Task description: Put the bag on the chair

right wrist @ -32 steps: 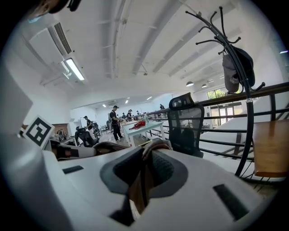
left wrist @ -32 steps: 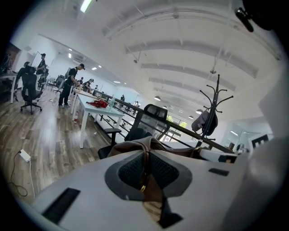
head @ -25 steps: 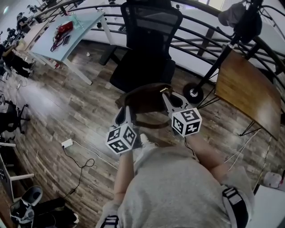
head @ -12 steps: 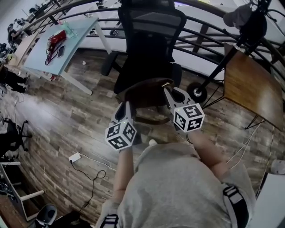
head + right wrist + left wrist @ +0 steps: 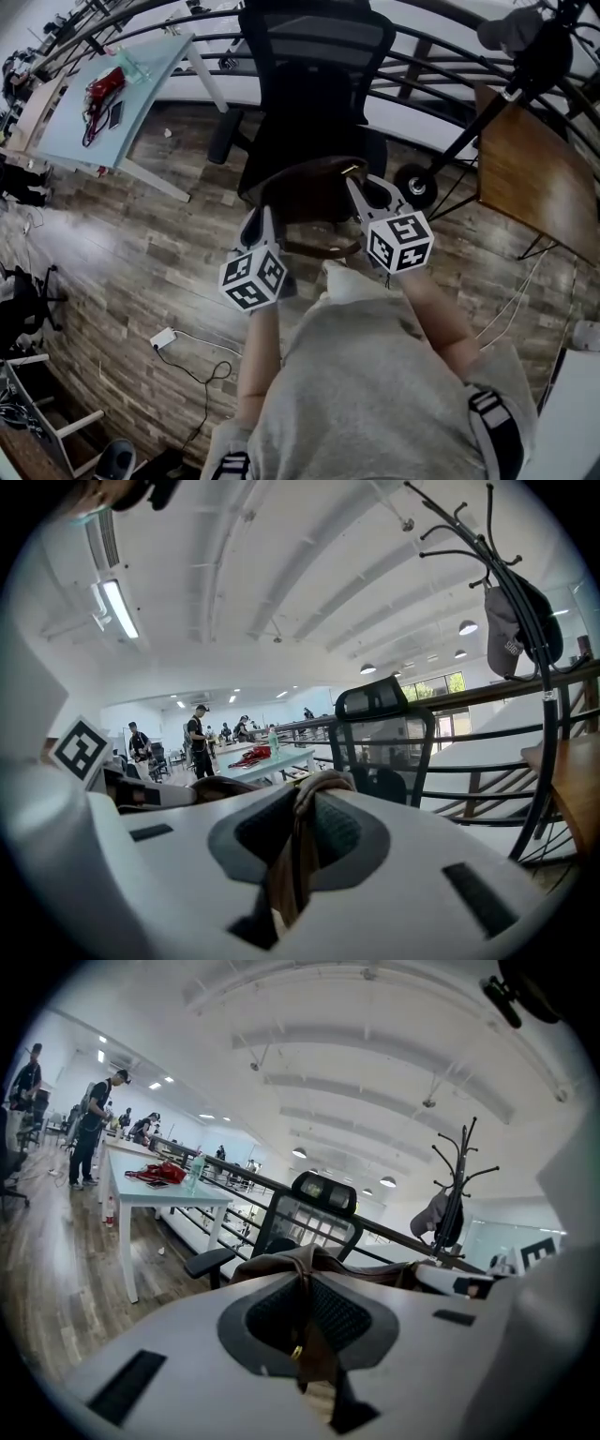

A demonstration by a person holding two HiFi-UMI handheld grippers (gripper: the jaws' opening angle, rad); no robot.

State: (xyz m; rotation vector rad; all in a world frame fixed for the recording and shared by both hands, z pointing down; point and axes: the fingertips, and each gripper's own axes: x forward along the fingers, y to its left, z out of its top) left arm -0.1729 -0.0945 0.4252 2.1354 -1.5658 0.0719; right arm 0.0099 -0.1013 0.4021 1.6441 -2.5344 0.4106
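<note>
- The person's forearms (image 5: 255,361) are held out forward side by side, near level and tipped slightly down, above the plank floor (image 5: 122,234).
- A black office chair (image 5: 314,56) with a mesh back is faced straight ahead. In the head view its seat is partly covered by what is carried.
- A pale blue table (image 5: 155,80) is set to the left of the chair, with a red item (image 5: 101,86) lying on it. A brown wooden table (image 5: 530,178) is set to the right.
- A black coat stand (image 5: 487,108) is planted between the chair and the wooden table. Its round base (image 5: 415,187) is seen just beside the right gripper (image 5: 354,187) in the head view. A curved railing (image 5: 441,73) is seen behind all of these.
- The brown bag (image 5: 314,187) is carried slung between the two grippers, over the front edge of the chair seat. Whether it rests on the seat cannot be told from above.
- The left gripper (image 5: 266,217) is clenched on the bag's left end, with a brown strap and its small brass ring pinched between the pads (image 5: 270,1314).
- The right gripper is likewise clamped on the bag's right end, with a folded strap squeezed between its pads.
- A white power strip (image 5: 164,338) with its cable is seen on the floor, behind and to the left of the left gripper.
</note>
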